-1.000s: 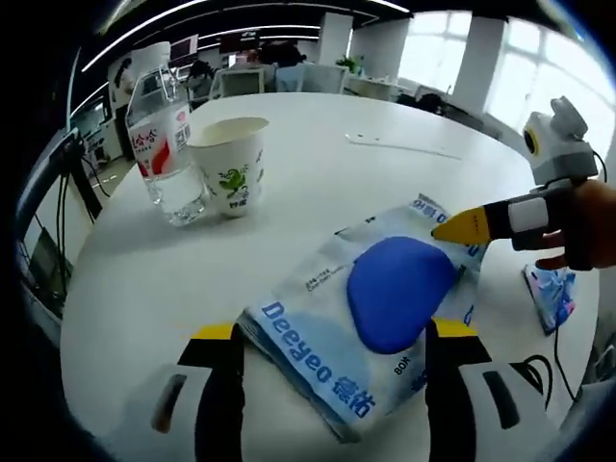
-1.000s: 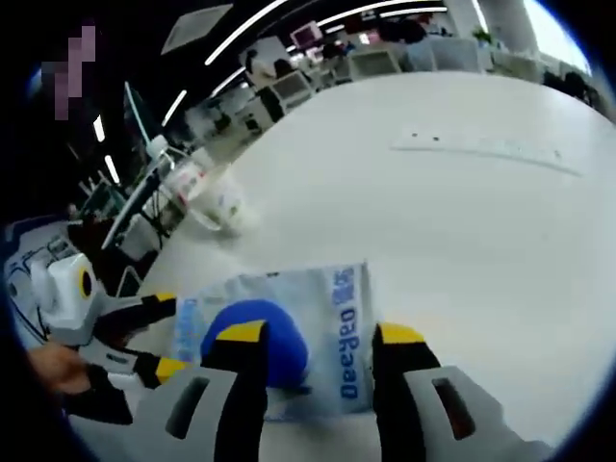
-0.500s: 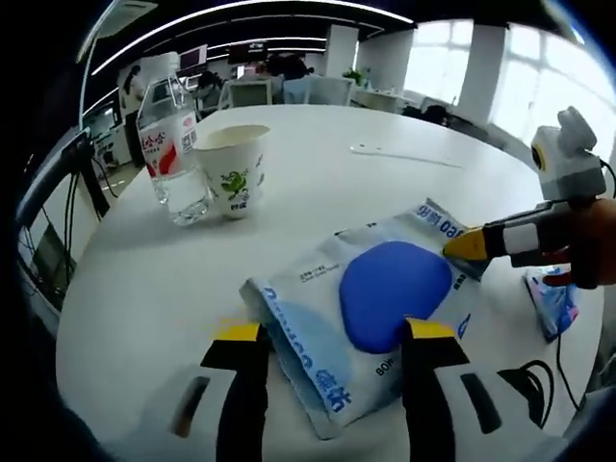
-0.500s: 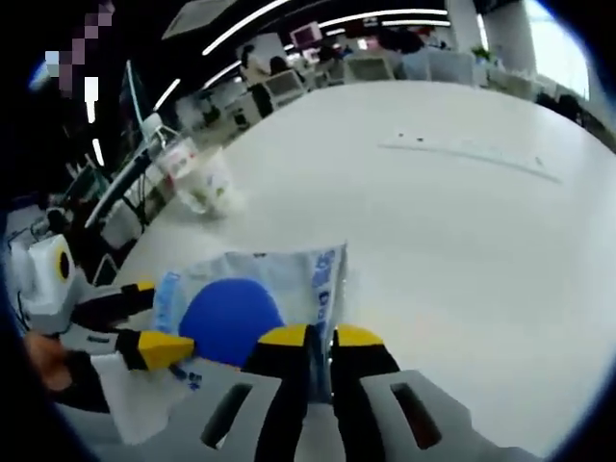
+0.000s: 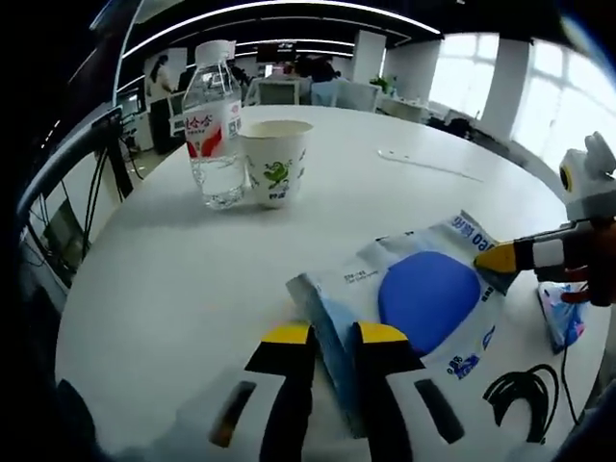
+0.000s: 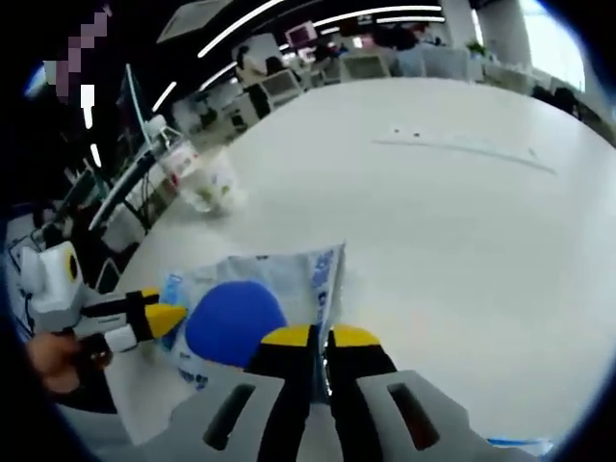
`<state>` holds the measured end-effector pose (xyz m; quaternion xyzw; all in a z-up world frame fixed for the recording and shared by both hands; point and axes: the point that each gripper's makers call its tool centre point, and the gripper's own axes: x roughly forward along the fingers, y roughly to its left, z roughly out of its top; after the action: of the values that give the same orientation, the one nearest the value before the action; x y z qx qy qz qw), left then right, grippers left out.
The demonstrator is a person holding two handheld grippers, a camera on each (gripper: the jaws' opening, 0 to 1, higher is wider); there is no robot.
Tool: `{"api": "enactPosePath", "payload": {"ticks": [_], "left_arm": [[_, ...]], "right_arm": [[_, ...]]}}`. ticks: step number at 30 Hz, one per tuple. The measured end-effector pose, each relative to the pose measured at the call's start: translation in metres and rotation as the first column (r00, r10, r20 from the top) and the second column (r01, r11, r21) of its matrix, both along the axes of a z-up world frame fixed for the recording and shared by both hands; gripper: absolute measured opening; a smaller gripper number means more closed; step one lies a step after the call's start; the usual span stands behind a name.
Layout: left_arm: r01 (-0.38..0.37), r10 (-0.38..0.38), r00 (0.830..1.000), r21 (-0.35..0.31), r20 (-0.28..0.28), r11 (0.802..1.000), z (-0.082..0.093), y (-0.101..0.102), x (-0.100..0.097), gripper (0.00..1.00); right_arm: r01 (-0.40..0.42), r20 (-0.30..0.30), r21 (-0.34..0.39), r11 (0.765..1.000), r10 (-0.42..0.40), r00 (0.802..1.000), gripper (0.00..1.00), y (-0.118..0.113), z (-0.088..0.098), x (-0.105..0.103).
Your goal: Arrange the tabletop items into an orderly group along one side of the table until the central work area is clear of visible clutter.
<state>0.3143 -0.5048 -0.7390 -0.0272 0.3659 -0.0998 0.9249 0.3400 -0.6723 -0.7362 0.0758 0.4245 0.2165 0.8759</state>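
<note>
Wipes pack (image 5: 423,298) on white table (image 5: 173,279).

Your left gripper (image 5: 323,337) had two dark jaws capped with yellow tips and pale grey bodies cut with dark slots. Your right gripper (image 6: 312,339) looked the same, and seen from the left it showed a white band behind its yellow tip.

One bottle (image 5: 216,123), one cup (image 5: 275,161), two packets (image 5: 414,298).
</note>
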Motion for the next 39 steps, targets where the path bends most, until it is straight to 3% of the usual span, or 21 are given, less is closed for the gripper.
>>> {"api": "enactPosePath", "payload": {"ticks": [7, 10, 16, 20, 32, 36, 39], "left_arm": [[-0.024, 0.025, 1.0, -0.035, 0.016, 0.999, 0.011, 0.003, 0.002, 0.11], [-0.002, 0.005, 0.999, -0.053, 0.045, 0.999, 0.021, -0.001, 0.006, 0.1], [0.007, -0.002, 0.998, -0.067, 0.069, 0.998, 0.033, -0.003, 0.008, 0.08], [-0.021, 0.032, 0.996, -0.134, 0.079, 0.991, 0.042, -0.005, 0.01, 0.08], [0.047, -0.037, 0.995, -0.104, 0.091, 0.993, 0.055, -0.023, 0.018, 0.07], [0.072, -0.063, 0.994, -0.102, 0.092, 0.992, 0.058, -0.032, 0.021, 0.07], [0.092, -0.085, 0.994, -0.101, 0.071, 0.991, 0.057, -0.038, 0.022, 0.07]], "right_arm": [[0.04, 0.008, 0.045, 0.998, -0.041, 0.999, 0.01, 0.001, 0.014, -0.002], [0.043, 0.009, 0.029, 0.999, -0.044, 0.999, 0.0, -0.001, 0.014, -0.003], [0.074, 0.012, 0.067, 0.995, -0.074, 0.997, 0.0, -0.004, 0.023, -0.01], [0.091, 0.008, 0.081, 0.993, -0.092, 0.996, 0.0, -0.008, 0.028, -0.013], [0.138, 0.019, 0.11, 0.984, -0.141, 0.99, 0.0, -0.025, 0.043, -0.017], [0.206, -0.001, 0.159, 0.965, -0.209, 0.978, 0.0, -0.035, 0.048, -0.017], [0.197, 0.007, 0.141, 0.97, -0.2, 0.98, 0.0, -0.04, 0.049, -0.018]]}}
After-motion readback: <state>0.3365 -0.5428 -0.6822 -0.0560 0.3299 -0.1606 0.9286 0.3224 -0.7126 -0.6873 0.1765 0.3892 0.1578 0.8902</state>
